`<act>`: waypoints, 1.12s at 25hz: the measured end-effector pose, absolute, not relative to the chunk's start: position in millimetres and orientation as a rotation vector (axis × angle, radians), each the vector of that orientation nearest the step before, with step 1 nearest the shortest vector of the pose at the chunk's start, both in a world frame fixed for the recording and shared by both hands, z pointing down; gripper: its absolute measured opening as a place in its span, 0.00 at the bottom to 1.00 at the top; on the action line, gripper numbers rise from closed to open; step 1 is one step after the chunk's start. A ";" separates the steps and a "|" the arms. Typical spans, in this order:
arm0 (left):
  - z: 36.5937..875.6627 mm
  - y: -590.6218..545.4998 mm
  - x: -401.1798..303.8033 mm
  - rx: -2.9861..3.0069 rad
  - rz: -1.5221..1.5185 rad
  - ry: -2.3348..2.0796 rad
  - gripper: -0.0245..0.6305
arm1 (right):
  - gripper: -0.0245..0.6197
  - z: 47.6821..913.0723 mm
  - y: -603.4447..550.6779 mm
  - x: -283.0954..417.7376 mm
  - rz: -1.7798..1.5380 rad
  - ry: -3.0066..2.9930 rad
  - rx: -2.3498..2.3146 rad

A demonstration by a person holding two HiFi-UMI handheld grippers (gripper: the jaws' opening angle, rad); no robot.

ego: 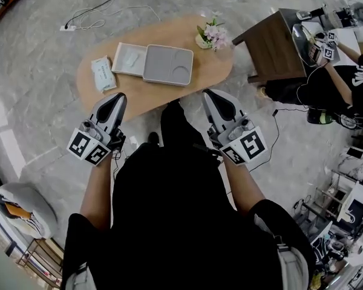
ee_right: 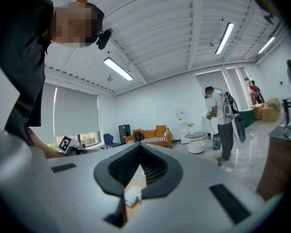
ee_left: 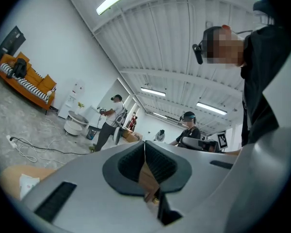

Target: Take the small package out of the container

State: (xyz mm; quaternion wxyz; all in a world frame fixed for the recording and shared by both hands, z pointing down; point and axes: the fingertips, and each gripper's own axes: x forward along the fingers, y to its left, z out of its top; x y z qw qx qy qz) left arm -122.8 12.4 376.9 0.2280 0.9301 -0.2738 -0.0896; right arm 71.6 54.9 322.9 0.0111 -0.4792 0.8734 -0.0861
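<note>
The small package (ego: 130, 57) lies in the pale left half of the container (ego: 164, 72) on the table (ego: 169, 32), ahead of both tools and well apart from them. The left tool (ego: 117, 99) and right tool (ego: 211, 96) hover short of the table's near edge, each with jaws pressed together and nothing held.

The risks, as I judge them:
- Reaching in with the jaws closed would only shove the package or slide the light container.
- A second packet (ego: 103, 74), ahead of the left tool beside the container, could be grabbed by mistake.
- A wide sweep by the right tool might clip the flowers (ego: 210, 35).
</note>
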 end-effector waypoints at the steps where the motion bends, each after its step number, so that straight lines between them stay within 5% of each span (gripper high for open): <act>1: 379.1 2.1 -119.4 2.549 -0.239 -0.778 0.07 | 0.06 324.1 41.6 75.4 -0.273 2.734 -1.473; 16: 423.6 -136.0 -69.8 2.435 0.178 -1.071 0.07 | 0.06 358.8 -152.5 103.6 -0.376 2.921 -1.014; 28: 522.3 -194.2 -61.6 2.332 0.604 -1.129 0.07 | 0.06 465.9 -230.0 91.7 -0.441 3.126 -0.827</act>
